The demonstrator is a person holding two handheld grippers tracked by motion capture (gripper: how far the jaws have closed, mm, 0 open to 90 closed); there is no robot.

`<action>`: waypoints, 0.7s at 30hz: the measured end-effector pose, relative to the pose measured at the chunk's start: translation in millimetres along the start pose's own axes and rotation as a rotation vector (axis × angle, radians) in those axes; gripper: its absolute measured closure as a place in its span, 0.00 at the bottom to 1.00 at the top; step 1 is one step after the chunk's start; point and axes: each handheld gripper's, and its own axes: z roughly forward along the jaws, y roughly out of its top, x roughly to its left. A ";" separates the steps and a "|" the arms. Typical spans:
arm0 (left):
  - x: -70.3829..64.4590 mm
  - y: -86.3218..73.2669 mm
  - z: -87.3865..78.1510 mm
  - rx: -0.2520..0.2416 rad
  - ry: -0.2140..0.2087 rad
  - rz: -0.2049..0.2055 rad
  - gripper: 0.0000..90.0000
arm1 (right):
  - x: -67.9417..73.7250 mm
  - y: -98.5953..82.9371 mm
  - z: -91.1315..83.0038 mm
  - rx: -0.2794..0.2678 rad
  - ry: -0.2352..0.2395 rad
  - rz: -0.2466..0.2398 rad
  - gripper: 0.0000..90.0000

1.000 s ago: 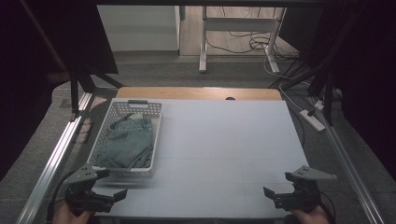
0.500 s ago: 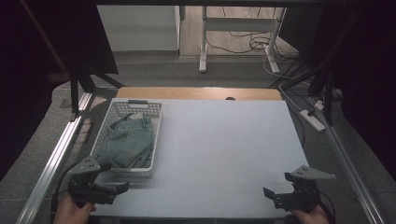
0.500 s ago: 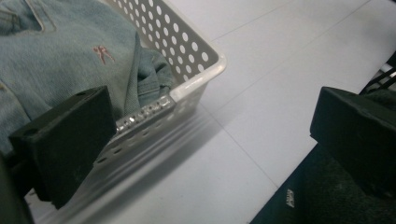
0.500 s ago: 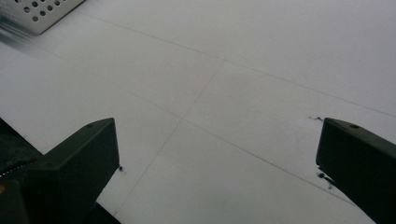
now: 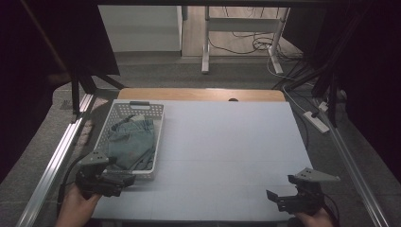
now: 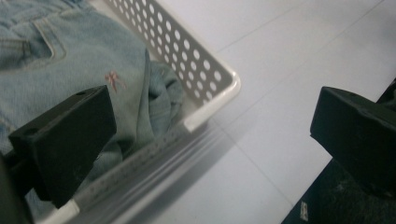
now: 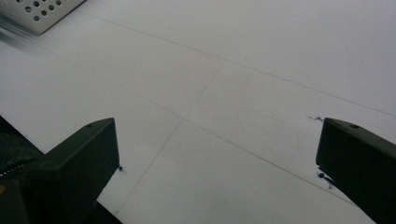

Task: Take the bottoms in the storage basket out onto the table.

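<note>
High view: left gripper [image 5: 124,179] sits at the near corner of the white basket [image 5: 157,124], jaws apart and aimed at the denim garment [image 5: 128,139] heaped inside, probably lining up a grab. Right gripper [image 5: 276,201] is parked at the counter [image 5: 227,142] near edge, jaws wide apart, well clear of the basket.

Overhead forward-down view of the table [image 5: 227,142]; close tool views, sharing the basket [image 5: 156,118] corner [image 6: 219,88] [image 7: 42,14].
</note>
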 end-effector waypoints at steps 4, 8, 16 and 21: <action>4.6 7.8 3.0 -0.006 -0.005 -0.026 0.00 | 0.2 0.1 0.2 0.003 0.001 0.001 0.00; 9.1 14.7 6.5 -0.006 -0.004 -0.037 0.00 | 0.2 0.1 0.4 0.005 0.003 -0.001 0.00; 17.3 26.2 15.1 0.003 -0.016 -0.039 0.01 | 0.7 0.3 1.0 0.011 0.003 -0.009 0.00; 19.9 33.9 17.1 0.004 -0.010 -0.029 0.01 | 0.6 0.4 1.2 0.011 0.002 -0.007 0.00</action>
